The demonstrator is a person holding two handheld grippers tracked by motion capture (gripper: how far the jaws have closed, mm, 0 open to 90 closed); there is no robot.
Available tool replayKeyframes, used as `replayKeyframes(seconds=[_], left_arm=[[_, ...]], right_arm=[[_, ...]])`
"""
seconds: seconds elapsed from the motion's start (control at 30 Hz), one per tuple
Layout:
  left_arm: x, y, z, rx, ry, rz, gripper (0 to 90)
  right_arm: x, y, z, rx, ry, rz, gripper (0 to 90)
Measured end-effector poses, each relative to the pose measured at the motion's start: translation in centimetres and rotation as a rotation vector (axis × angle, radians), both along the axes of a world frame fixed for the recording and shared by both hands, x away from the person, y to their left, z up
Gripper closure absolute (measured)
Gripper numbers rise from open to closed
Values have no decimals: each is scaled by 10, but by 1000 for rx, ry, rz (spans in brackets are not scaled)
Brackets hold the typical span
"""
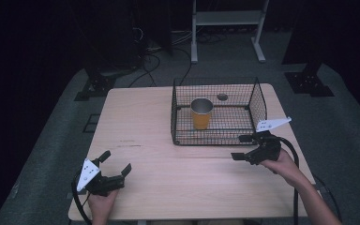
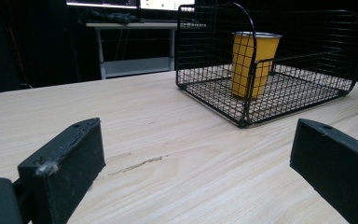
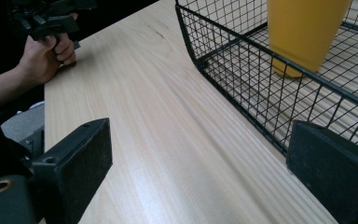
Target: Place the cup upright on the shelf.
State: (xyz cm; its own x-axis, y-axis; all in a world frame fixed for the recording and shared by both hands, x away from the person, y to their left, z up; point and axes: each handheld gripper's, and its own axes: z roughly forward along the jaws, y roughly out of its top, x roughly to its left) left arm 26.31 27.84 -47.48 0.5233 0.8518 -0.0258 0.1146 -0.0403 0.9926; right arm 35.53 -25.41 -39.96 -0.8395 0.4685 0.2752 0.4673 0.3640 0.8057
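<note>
Two black jaws of the right claw [image 3: 200,168] stand wide apart over bare tabletop [image 3: 168,140], gripping nothing, with the front wall of a black wire basket [image 3: 242,88] just beyond the jaw nearer it. Inside that basket, a short way past the mesh, an orange cup [image 3: 303,32] stands upright on the basket floor — by the look of things the object this hand is working toward.

From the high view, the right claw [image 1: 242,147] sits just outside the basket's [image 1: 178,117] near corner, held level above the wood with jaws aimed across the basket's front wall rather than into it; the hand [image 1: 281,164] grips it from behind, forearm angling in from the table's near edge, cable looping away to the outside. The cup [image 1: 201,114], silver-lined at the rim, stands beyond that claw and to its inner side, apart from the basket walls.

To take the cup cleanly, the claw would likely need to rise over the front wall and come down with the jaws either side of the cup's body, below the rim — a light paper-like cup may tip or crush if caught off-centre or squeezed hard.

Farther off across the wood, the left claw [image 1: 115,164] rests low near the table's near edge, jaws equally spread and empty, well apart from the basket.
</note>
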Motion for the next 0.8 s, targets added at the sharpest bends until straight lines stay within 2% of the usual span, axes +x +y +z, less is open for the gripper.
replayKeyframes(seconds=[0.8], left_arm=[[0, 0, 0, -2, -1, 0, 23]], right_arm=[[-23, -16, -22, -10, -2, -26, 62]])
